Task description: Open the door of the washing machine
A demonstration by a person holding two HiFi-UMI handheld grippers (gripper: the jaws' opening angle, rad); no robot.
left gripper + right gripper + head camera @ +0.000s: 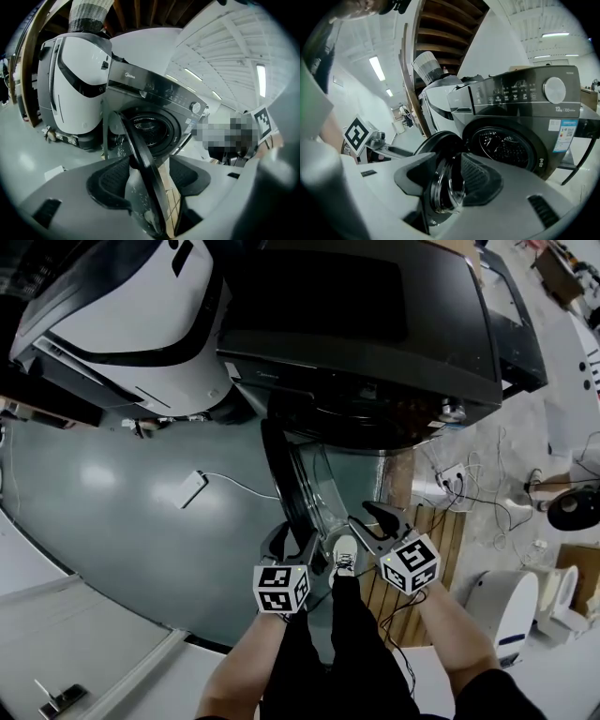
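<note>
The dark front-loading washing machine [375, 334] stands ahead, and its round door [289, 484] is swung out toward me, edge-on, leaving the drum mouth [504, 145] uncovered. My left gripper [292, 542] straddles the door's black rim [140, 154]. Its jaws stand apart, with a gap showing beside the rim. My right gripper [366, 526] sits on the door's inner side. The glass bowl [447, 187] lies between its spread pads [483, 183], and no clear pressing shows. The same machine [159, 93] fills both gripper views.
A white appliance [141, 306] stands left of the washer. On the grey floor lie a white adapter [192, 488] and its cable. At the right are a wooden pallet [445, 531], loose cables [469, 484] and a white device [511, 606]. My shoe [344, 554] is under the door.
</note>
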